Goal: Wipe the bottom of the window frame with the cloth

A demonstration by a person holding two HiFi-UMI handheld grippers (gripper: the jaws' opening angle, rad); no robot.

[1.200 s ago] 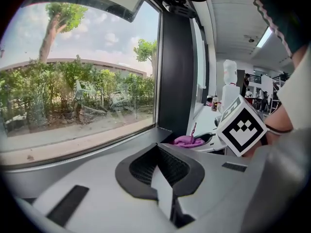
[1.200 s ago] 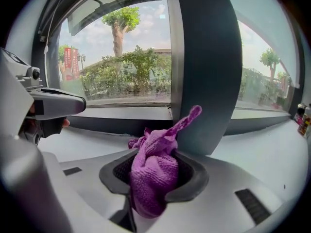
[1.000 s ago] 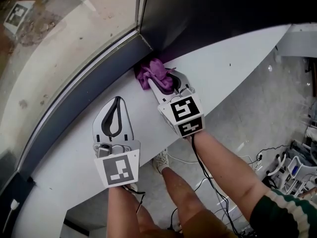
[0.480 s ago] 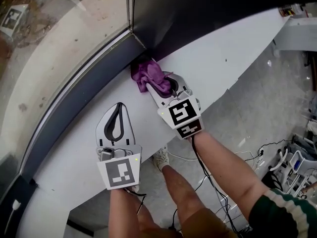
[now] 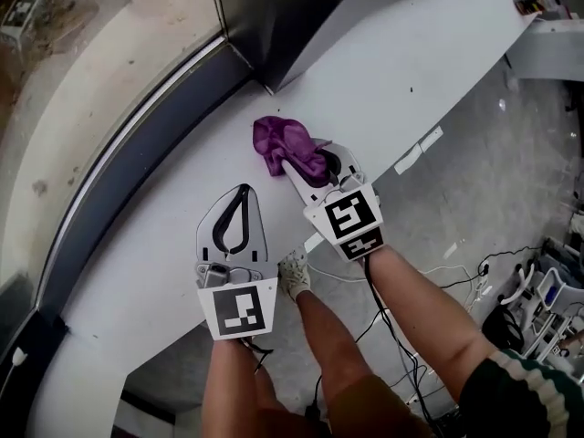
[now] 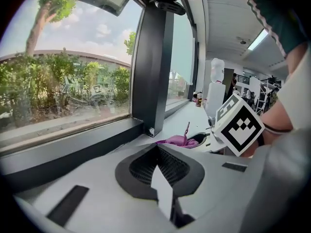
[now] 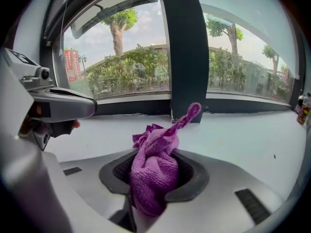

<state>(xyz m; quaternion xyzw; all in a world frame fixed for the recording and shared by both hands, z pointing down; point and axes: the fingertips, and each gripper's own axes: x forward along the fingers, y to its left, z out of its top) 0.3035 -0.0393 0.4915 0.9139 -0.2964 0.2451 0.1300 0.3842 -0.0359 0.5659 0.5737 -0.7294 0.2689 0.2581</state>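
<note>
A purple cloth (image 5: 285, 144) lies bunched on the white sill (image 5: 411, 53), a short way from the dark bottom rail of the window frame (image 5: 137, 162). My right gripper (image 5: 315, 167) is shut on the cloth (image 7: 154, 161), which fills its jaws and pokes up in a twisted tail. In the right gripper view the bottom rail (image 7: 131, 107) and the dark upright post (image 7: 187, 57) stand just beyond the cloth. My left gripper (image 5: 242, 192) rests on the sill to the left, shut and holding nothing. The left gripper view shows the cloth (image 6: 180, 141) and the post (image 6: 153, 67) ahead.
The sill's near edge runs diagonally under both grippers, with a drop to the grey floor (image 5: 474, 181). A shoe (image 5: 294, 275), cables (image 5: 447, 272) and equipment (image 5: 547, 304) are down there. A square marker (image 5: 20, 10) lies outside the glass.
My right gripper has drawn the cloth back out of the corner where the rail meets the post, toward the sill's near edge. The left gripper has shifted slightly right, still shut.
</note>
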